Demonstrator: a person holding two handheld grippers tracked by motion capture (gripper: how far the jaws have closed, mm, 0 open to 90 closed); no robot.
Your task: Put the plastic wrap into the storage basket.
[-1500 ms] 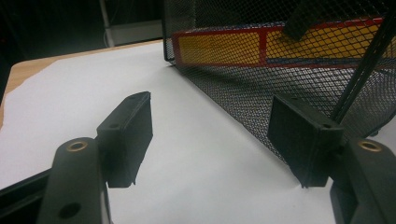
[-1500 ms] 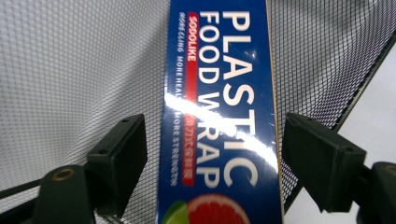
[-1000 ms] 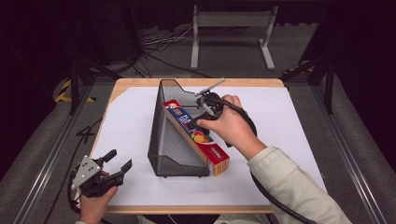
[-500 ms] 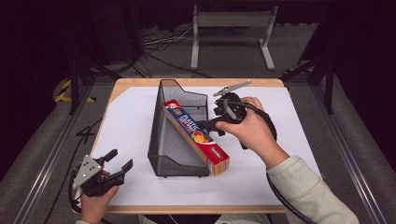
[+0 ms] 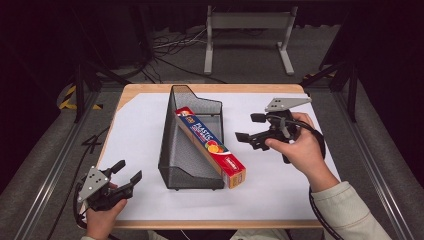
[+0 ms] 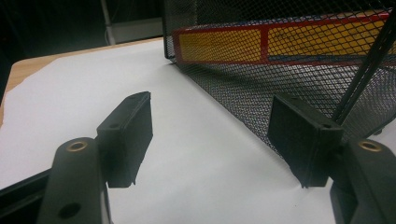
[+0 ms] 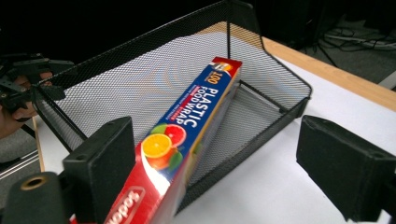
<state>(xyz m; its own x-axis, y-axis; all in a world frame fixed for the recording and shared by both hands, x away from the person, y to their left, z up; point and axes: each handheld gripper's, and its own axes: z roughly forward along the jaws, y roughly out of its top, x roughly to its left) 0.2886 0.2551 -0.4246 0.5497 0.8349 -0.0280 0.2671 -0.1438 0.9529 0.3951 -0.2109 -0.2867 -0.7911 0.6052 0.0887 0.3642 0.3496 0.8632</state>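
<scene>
White paper covers the surface [image 5: 140, 130], and on it stands the black mesh basket [image 5: 186, 150], its tall end toward the far edge. We see the plastic wrap box [image 5: 212, 145] lying slanted inside it, one end against the tall back wall, the red end jutting past the low front rim. Our right gripper [image 5: 251, 127] sits just right of the box, its jaws having just been opening, nothing between them. Our left gripper [image 5: 127, 172] hovers wide open and empty near the basket's front corner. We judge the overhanging box could tip out if either gripper nudges the basket.
</scene>
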